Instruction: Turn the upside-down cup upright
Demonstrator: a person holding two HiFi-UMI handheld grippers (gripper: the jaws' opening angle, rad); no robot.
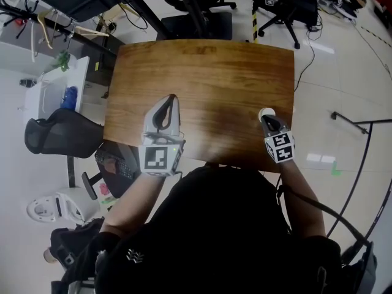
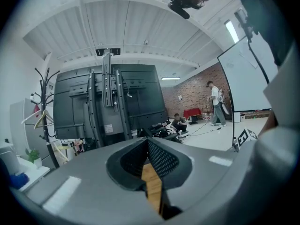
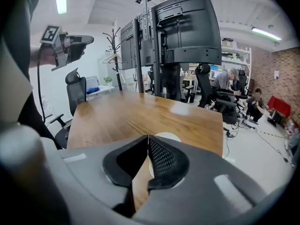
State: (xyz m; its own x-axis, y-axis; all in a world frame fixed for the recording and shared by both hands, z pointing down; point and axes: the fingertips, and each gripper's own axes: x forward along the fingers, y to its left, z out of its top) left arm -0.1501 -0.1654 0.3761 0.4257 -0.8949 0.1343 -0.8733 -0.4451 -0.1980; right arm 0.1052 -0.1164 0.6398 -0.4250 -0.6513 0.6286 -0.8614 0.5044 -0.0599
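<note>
A small white cup [image 1: 267,111] stands on the wooden table [image 1: 202,72] near its front right edge. My right gripper [image 1: 264,119] hovers right behind it, tips almost over its rim, jaws shut with nothing between them. In the right gripper view the cup [image 3: 169,137] shows only as a white oval peeking past the shut right gripper [image 3: 148,137], so I cannot tell which way up it stands. My left gripper [image 1: 169,98] is held over the table's front left part, shut and empty; in its own view the left gripper [image 2: 147,139] points out level across the room.
The table's [image 3: 126,111] far half is bare wood. A black office chair [image 1: 58,132] and a white side table [image 1: 55,87] stand to the left. Beyond the far edge are a large black screen stand [image 3: 183,27], a coat rack [image 3: 115,41] and seated people.
</note>
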